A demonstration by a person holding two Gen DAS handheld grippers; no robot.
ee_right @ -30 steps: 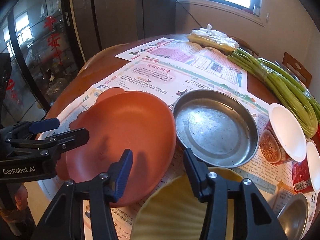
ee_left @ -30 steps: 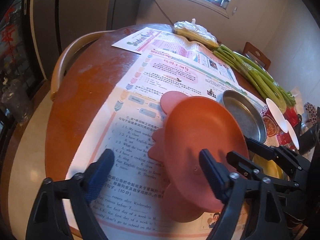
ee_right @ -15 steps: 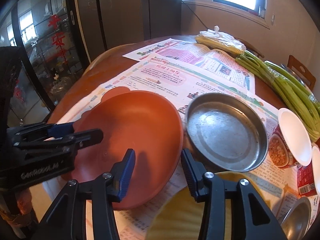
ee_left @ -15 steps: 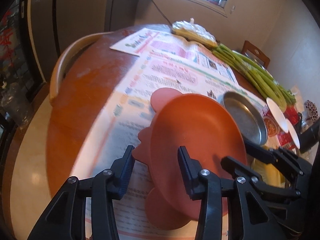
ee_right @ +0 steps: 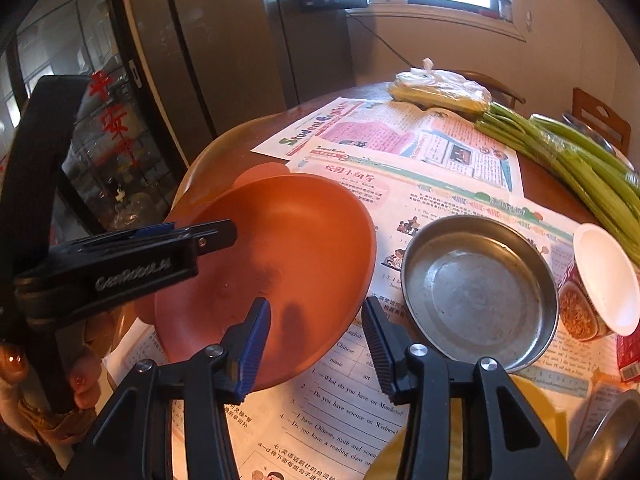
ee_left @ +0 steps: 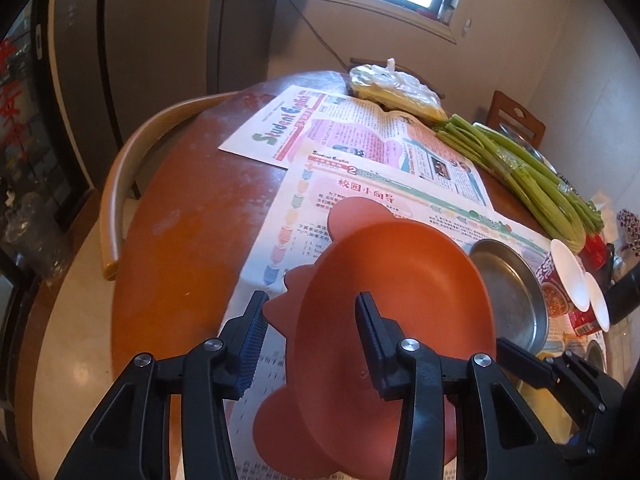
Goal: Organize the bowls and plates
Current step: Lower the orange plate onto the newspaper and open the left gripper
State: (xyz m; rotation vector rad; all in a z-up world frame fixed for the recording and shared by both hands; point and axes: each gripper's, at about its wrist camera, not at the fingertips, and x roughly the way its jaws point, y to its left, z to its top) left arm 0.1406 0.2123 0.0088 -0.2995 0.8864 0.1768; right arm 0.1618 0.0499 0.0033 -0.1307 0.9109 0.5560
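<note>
Jaws of my left gripper (ee_left: 310,320) are clamped on the near rim of the orange plate (ee_left: 392,280), one finger inside the dish and the other outside its scalloped edge. From the right wrist camera I see that grip side-on, and the plate is tilted, its gripped side raised off the newspaper (ee_right: 440,200) spread over the round wooden surface (ee_left: 180,240). My right gripper (ee_right: 316,320) has its jaws drawn in as narrow as they go. The plate's lower edge crosses the view between them, but I cannot see them pinching anything. Just right of the orange plate sits a shallow steel dish (ee_right: 476,288), flat on the paper, its rim close beside the plate's. A yellow dish (ee_right: 540,408) lies under my right gripper at the bottom of that view, mostly hidden. Right of the steel dish stands a cup with a white lid (ee_right: 604,276), and beyond it a bundle of green stalks (ee_right: 592,168) lies along the far right of the surface. A hand (ee_right: 80,376) wraps the left gripper's handle at the picture's left edge.
</note>
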